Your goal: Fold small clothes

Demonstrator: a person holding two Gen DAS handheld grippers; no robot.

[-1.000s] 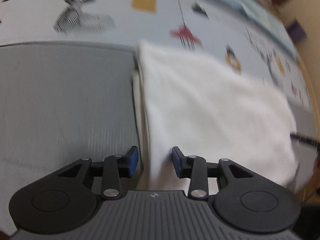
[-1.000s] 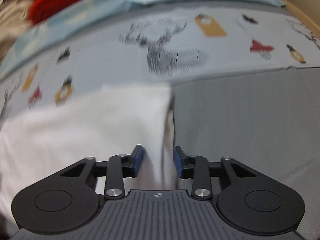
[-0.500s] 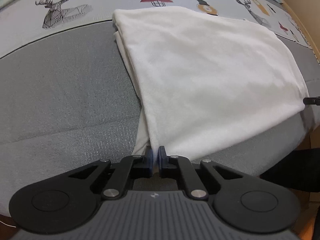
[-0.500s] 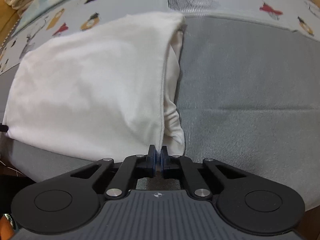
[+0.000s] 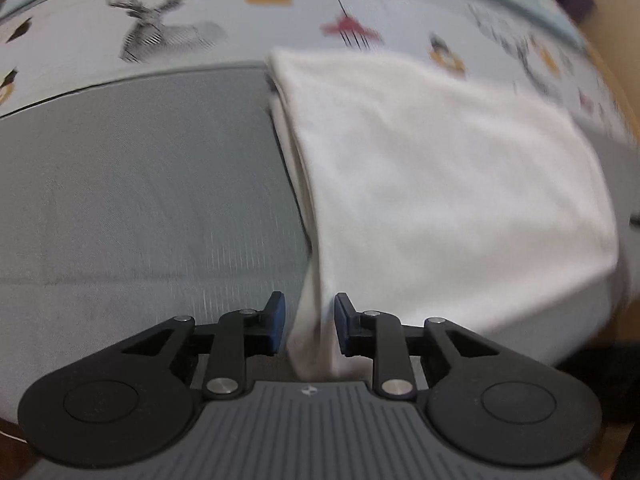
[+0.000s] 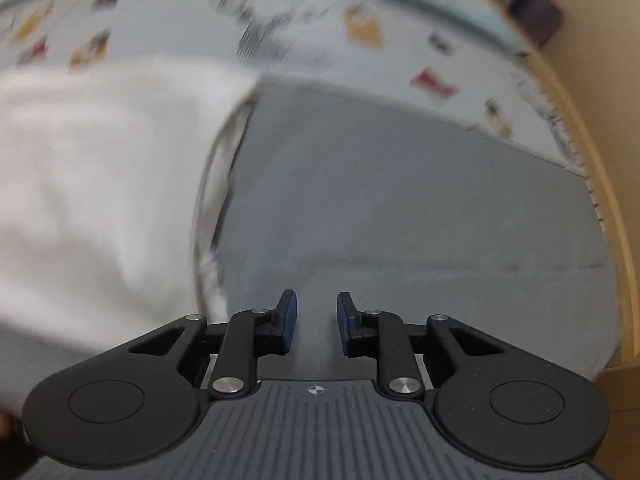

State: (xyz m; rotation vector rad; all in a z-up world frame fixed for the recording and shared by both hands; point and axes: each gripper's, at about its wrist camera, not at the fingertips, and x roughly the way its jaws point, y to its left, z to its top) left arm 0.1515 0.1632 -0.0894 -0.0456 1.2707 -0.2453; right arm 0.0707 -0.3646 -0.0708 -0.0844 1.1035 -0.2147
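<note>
Now white garment (image 5: 440,184) on gray mat (image 5: 140,184), claws open.

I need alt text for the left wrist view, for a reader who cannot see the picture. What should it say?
The open left tool has its two blue-padded fingers on either side of the near corner of a folded white garment. The garment lies on a grey mat, with a printed cloth of deer and lamp motifs behind it. The picture is slightly blurred.
</note>
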